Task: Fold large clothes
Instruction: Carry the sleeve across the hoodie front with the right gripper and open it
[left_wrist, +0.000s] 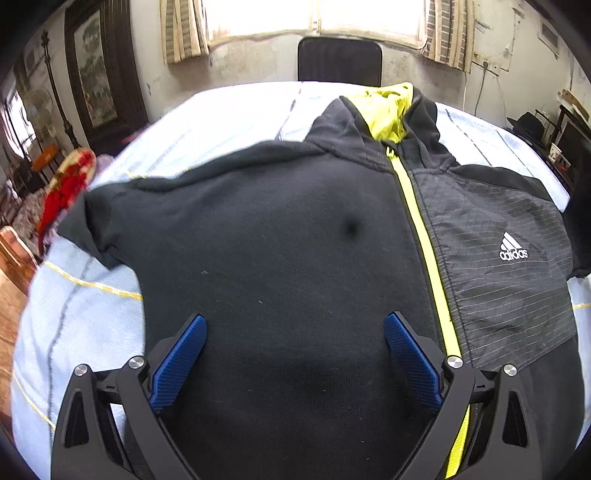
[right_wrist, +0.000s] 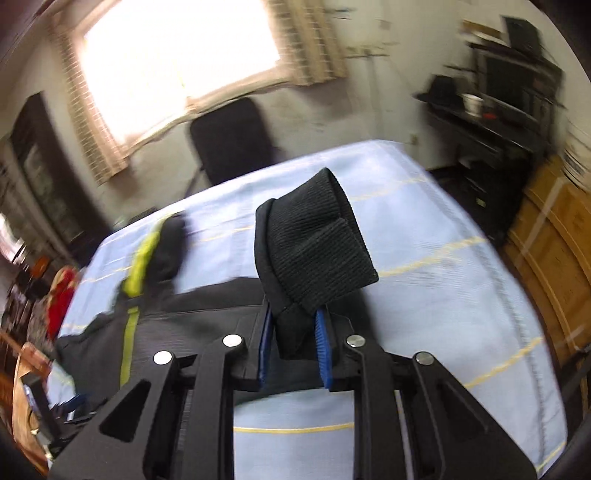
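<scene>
Sleeve-fold step judged in hand: hoodie (left_wrist: 295, 240) lies flat on bed (left_wrist: 92, 314), sleeve cuff (right_wrist: 317, 243) clamped in right hand-held gripper (right_wrist: 293, 332), left hand-held gripper (left_wrist: 295, 343) wide open, empty; cuff to be carried across chest next.

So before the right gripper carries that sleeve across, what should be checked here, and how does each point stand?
1. Right gripper shut on the sleeve cuff: ok.
2. Left gripper open, holding nothing: ok.
3. Jacket lies front up on the bed sheet, zipper closed: ok.
4. Left sleeve already folded in: cannot tell.
5. Landing area on the chest free of the left gripper: not ok, it hovers there.
</scene>
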